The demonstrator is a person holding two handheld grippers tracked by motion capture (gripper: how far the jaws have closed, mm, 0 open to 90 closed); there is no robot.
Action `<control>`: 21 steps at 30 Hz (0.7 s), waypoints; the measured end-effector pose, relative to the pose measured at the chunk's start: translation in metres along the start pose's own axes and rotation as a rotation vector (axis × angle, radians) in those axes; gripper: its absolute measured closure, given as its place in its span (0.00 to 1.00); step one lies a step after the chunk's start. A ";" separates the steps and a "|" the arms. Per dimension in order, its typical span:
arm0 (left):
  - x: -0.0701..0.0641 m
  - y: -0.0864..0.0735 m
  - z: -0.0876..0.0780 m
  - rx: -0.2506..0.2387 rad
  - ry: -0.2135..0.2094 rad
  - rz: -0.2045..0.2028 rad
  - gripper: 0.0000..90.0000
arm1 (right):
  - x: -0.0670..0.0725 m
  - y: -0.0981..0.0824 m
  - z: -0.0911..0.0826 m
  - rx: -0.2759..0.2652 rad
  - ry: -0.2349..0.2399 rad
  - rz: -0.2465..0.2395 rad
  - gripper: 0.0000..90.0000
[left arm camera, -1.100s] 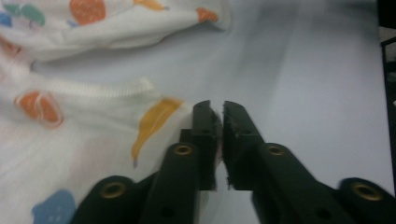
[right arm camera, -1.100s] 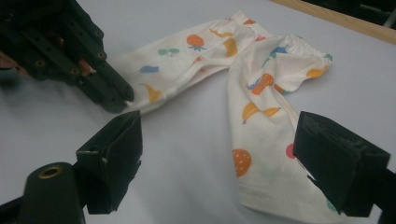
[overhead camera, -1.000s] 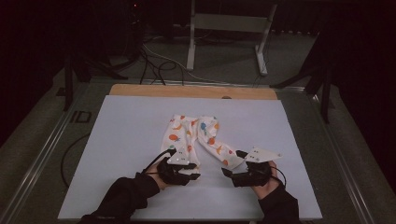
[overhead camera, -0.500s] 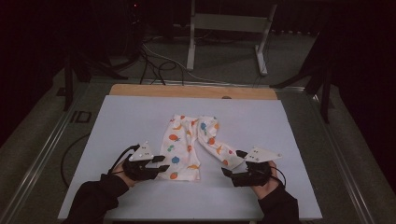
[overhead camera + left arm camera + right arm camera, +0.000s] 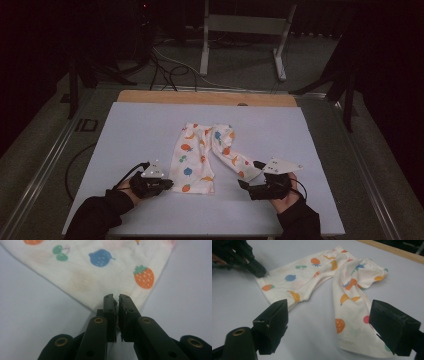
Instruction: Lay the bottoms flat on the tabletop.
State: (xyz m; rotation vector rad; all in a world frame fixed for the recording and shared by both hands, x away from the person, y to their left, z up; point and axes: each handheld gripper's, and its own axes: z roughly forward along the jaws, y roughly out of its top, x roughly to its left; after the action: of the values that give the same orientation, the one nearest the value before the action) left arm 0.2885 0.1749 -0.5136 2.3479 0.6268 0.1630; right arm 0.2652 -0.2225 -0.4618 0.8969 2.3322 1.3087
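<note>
We see a big white table top (image 5: 150, 130) with a strip of bare wood (image 5: 205, 98) along its far edge. Past it the room is very dark. A grey metal frame (image 5: 245, 30) stands on the grey floor (image 5: 240, 70) far away. Black cables (image 5: 165, 67) lie on the floor at the far left.

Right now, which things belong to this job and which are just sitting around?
In the job:
- fruit-print pants
- left gripper, jaws just closed at a hem corner
- right gripper, jaws open at the other leg

Just around:
- white stand
- floor cables
</note>
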 end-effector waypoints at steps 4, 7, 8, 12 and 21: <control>0.000 -0.003 -0.001 -0.002 -0.015 -0.016 0.99 | 0.000 0.000 0.000 0.000 -0.004 0.001 0.18; -0.003 -0.003 -0.002 0.006 -0.018 -0.008 1.00 | 0.001 0.001 0.000 -0.001 -0.005 -0.001 0.18; -0.004 -0.003 -0.003 0.007 -0.021 -0.006 1.00 | 0.001 0.001 0.000 -0.002 -0.006 -0.004 0.18; -0.004 -0.005 -0.004 -0.013 -0.048 -0.005 0.99 | 0.000 0.001 -0.001 -0.001 -0.009 0.002 0.18; -0.006 0.000 -0.016 -0.161 -0.024 -0.029 0.35 | -0.006 0.000 -0.004 -0.020 -0.022 0.016 0.19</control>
State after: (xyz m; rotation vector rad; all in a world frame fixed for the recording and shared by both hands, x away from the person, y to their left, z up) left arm 0.2788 0.1815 -0.5017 2.1821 0.6121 0.1659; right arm 0.2680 -0.2292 -0.4596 0.9206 2.2962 1.3196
